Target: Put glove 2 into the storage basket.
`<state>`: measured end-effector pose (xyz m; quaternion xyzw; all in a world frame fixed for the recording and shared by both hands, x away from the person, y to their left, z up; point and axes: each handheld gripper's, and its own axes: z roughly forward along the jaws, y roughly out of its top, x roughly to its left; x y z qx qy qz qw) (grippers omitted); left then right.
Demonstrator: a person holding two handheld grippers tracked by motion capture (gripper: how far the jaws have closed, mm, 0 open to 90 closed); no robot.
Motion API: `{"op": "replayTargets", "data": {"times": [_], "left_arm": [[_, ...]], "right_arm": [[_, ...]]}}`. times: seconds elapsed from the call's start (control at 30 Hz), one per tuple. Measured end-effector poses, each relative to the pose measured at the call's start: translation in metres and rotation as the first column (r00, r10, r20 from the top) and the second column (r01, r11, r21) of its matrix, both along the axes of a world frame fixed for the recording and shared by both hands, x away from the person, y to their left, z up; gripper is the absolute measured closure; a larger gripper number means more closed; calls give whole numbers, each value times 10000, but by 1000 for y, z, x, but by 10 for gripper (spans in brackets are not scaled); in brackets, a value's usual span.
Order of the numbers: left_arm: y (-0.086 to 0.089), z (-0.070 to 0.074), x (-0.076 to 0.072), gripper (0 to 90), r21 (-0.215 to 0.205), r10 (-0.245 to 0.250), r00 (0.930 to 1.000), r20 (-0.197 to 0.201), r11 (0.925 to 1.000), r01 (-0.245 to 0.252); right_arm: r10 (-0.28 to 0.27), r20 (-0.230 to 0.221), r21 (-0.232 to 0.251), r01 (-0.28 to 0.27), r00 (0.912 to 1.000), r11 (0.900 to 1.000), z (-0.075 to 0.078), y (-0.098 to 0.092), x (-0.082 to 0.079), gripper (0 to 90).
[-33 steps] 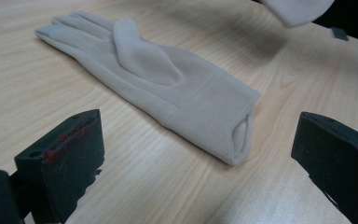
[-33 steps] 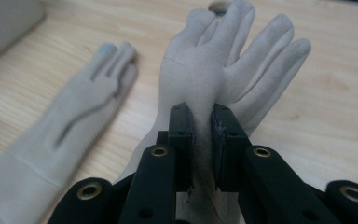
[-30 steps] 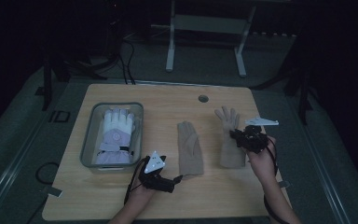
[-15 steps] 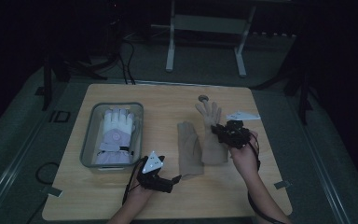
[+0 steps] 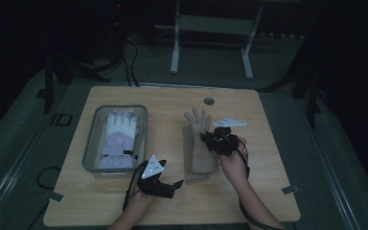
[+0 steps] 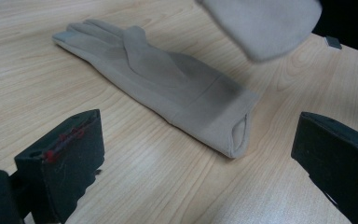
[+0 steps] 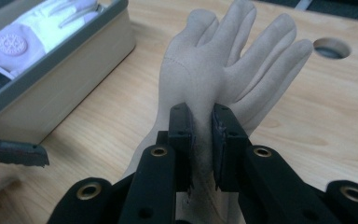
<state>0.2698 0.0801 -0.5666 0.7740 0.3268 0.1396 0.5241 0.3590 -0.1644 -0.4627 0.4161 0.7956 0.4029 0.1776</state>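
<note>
Right gripper carrying one tan glove over its partner near the middle of the table.

The right gripper (image 7: 203, 140) is pinching the held glove (image 7: 223, 65) by its palm, jaws clenched on the fabric, with the fingers spreading away toward the table's far edge. In the high view this glove (image 5: 197, 122) is hanging just over the flat glove (image 5: 191, 160), which is lying on the table (image 5: 268, 115) with its cuff pointing toward the near edge. The left gripper (image 5: 170, 186) is sitting by the near edge, jaws released and standing wide apart, facing the flat glove's (image 6: 168, 84) cuff. A grey bin (image 5: 92, 143) near the left edge is holding a white glove (image 5: 119, 136).
</note>
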Motion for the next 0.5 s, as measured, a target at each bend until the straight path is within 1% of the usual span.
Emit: {"op": "replayTargets", "data": {"times": [0.07, 0.13, 0.23, 0.37, 0.5], "left_arm": [[0, 0, 0, 27, -6, -9, 10000, -10, 10000, 9], [0, -1, 1, 27, 72, -19, 10000, -10, 10000, 19], [0, -1, 1, 26, 35, -45, 10000, -23, 10000, 45], [-1, -1, 1, 27, 1, -93, 10000, -5, 10000, 93], [-2, -1, 0, 27, 46, -154, 9999, -13, 9999, 154]], "right_arm": [[21, -125, -81, -22, 9999, 10000, -5, 3, 1, 797], [34, -214, -87, -36, 9998, 10000, -11, 6, 2, 796], [21, -356, -256, -30, 9994, 9997, -20, 10, 3, 796], [77, -798, -216, -94, 9968, 9997, -33, 13, 8, 795], [140, -1098, -302, -174, 9939, 9994, -46, 18, 8, 794]]}}
